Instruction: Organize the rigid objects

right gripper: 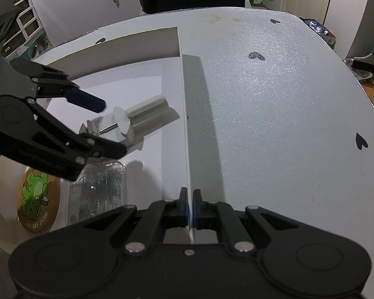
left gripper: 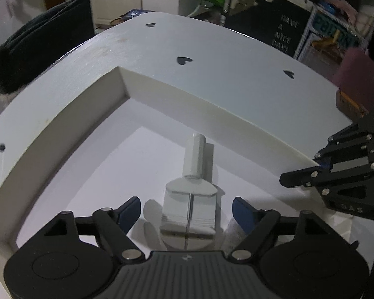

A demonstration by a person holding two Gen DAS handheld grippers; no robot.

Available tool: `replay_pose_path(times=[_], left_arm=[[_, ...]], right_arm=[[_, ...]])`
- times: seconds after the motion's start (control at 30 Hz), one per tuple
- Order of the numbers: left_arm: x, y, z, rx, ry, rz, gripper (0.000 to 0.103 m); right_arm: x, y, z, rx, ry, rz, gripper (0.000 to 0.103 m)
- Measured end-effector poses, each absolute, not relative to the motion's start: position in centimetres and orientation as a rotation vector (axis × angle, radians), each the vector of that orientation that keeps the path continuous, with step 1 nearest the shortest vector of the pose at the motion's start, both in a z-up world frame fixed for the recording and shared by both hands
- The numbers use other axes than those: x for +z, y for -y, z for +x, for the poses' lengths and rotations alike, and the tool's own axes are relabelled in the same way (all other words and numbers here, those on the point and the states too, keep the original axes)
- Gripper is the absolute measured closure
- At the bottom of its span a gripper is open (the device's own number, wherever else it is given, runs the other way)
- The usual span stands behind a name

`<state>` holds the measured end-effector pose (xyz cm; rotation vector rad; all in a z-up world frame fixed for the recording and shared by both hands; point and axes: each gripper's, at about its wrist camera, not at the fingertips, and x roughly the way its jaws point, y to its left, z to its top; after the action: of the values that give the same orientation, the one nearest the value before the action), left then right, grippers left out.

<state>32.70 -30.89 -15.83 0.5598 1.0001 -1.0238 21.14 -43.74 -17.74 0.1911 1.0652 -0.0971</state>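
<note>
Two grippers are at work on one white box (right gripper: 172,42) on the tabletop (right gripper: 274,99). My right gripper (right gripper: 190,210) is clenched on the box's thin side wall, pinning it steady. My left gripper (left gripper: 186,210) hangs over the box interior with its jaws spread wide; the clear bottle (left gripper: 190,199) with its white cap lies on its side on the box floor between the blue pads, and neither pad presses on it — I judge this to be the release at the end of one placement. A clear plastic container (right gripper: 97,194) and a round coaster (right gripper: 38,199) with a green cartoon print sit near the box's close end; whether inside or just beside it, I cannot tell. Next I would lift the left gripper straight up, clear of the bottle, so it does not roll — then pick the next item.
</note>
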Motion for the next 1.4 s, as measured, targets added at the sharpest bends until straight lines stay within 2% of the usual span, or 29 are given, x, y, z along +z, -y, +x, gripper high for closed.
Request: replay_pose_path(times=[0.23,0.7,1.4], left_arm=[[-15.1,29.2,31.9,-0.997,-1.022,0.482,0.010],[-12.5,26.6,28.8,-0.957,-0.984,0.405,0.001],[-9.4,19.8,22.5,-0.789,-0.892,0.203,0.000]], right_arm=[[-17.7,43.8,21.1,-0.097,-1.065,0.190,0.098],[-17.6,43.7,20.8,-0.101,-1.058,0.178,0.098],[-17.5,43.2,20.5,-0.089,-1.049,0.149,0.098]])
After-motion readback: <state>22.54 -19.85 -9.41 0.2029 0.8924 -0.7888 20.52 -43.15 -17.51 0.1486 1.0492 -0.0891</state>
